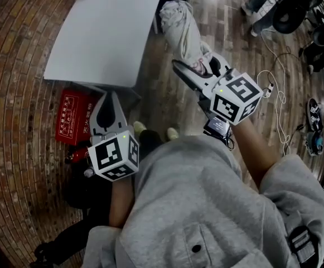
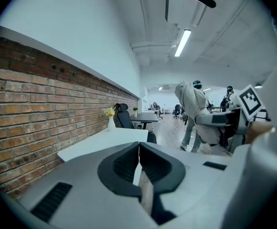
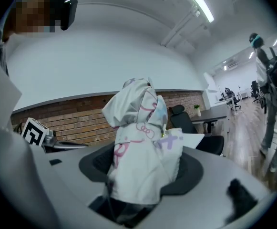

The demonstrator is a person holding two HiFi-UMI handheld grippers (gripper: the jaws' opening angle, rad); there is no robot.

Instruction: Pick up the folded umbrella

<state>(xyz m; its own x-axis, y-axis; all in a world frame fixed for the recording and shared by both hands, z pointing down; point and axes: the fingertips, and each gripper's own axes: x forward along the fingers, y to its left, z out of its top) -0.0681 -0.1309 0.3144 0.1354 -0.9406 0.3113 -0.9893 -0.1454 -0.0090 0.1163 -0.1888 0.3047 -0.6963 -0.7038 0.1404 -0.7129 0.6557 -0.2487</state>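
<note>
The folded umbrella [image 1: 182, 28] is a white fabric bundle with pink and pale blue prints. It is off the floor, sticking up and away from my right gripper [image 1: 198, 70], which is shut on its lower end. In the right gripper view the umbrella [image 3: 140, 142] fills the space between the dark pads and rises well past them. My left gripper [image 1: 110, 98] hangs lower at the left, over the floor near the table's corner. In its own view my left gripper [image 2: 139, 149] has its pads pressed together with nothing between them. That view also shows the umbrella [image 2: 191, 99] to its right.
A white table [image 1: 106, 32] stands along the brick wall [image 1: 14, 94], with a vase of yellow flowers [image 2: 110, 120] on it. A red box [image 1: 72, 116] lies under the table's near corner. Cables [image 1: 274, 96] and office chairs [image 1: 290, 10] sit at the right. A person [image 3: 271, 94] stands on the wood floor.
</note>
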